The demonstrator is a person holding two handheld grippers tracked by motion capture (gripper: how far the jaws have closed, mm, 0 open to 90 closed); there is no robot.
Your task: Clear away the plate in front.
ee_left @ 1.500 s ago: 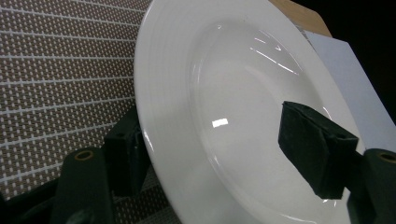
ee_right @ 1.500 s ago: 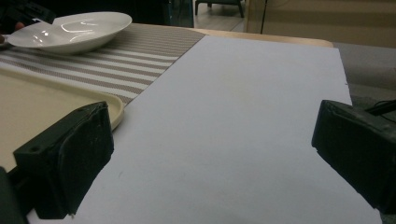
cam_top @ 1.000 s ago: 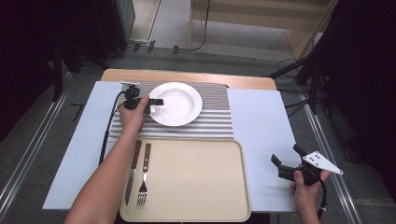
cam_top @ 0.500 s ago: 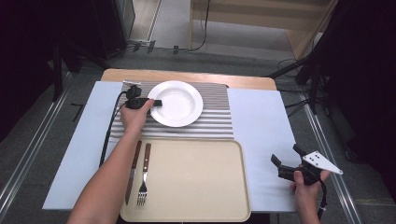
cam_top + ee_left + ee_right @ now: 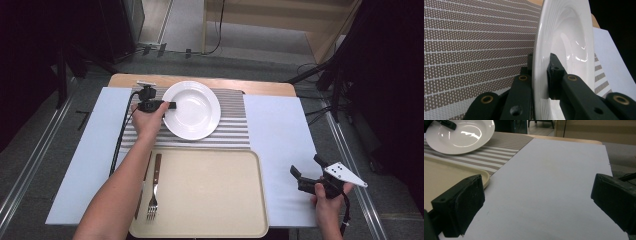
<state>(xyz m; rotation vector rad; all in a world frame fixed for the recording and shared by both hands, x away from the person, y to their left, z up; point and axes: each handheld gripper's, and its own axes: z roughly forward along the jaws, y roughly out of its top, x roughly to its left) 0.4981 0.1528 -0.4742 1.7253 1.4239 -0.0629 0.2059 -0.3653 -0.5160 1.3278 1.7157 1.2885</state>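
Nowhere any readable writing. Left gripper (image 5: 167,105) clamps white plate (image 5: 192,111) rim on striped mat (image 5: 235,131), table's far edge. Tray (image 5: 210,195) w/ fork (image 5: 153,189), near edge. Right gripper (image 5: 306,171) wide apart, holding nothing.

Plate (image 5: 192,111) on the striped mat (image 5: 230,130) at the table's far middle, left gripper (image 5: 167,105) at its left rim, tray (image 5: 210,192) just in front, fork (image 5: 154,190) and knife (image 5: 142,185) on the tray's left edge, right gripper (image 5: 307,172) well right of the tray over the sheet (image 5: 280,135).

Black tongs (image 5: 541,82), brass-ringed screw holes; bare forearms; grey triangular plate.
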